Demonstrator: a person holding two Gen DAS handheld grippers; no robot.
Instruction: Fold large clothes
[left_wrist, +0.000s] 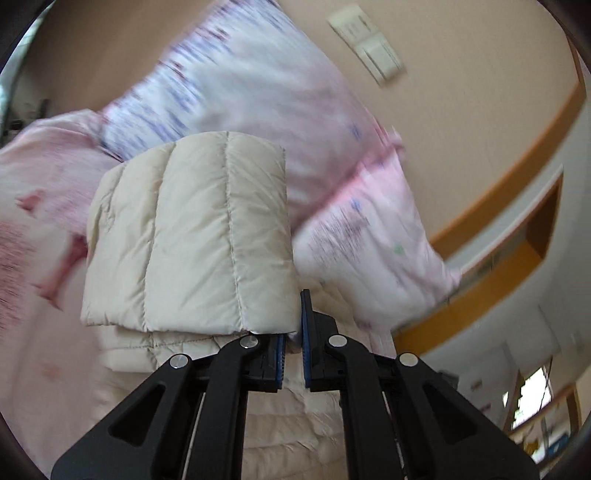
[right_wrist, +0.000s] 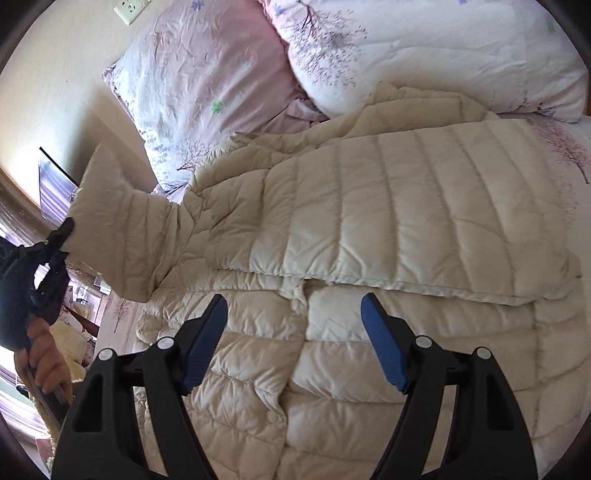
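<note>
Cream quilted jacket (right_wrist: 369, 206), one; pillows (right_wrist: 192, 85), apparently two.

Left gripper (left_wrist: 293, 332): jaws closed, pinching the cream jacket's sleeve (left_wrist: 192, 236) edge, lifted off the jacket body. Right gripper (right_wrist: 293, 339): jaws wide apart, empty, angled down above jacket. Bare hand (right_wrist: 48, 365) grips left handle.

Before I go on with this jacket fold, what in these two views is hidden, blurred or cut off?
- Left wrist view: the sleeve hides most of the jacket; the floral pillows are motion-blurred.
- Left gripper: shut on the sleeve edge; the fabric hides one fingertip.
- Right wrist view: the jacket's hem and far sleeve are cut off by the frame edge.
- Right gripper: open, empty.
</note>
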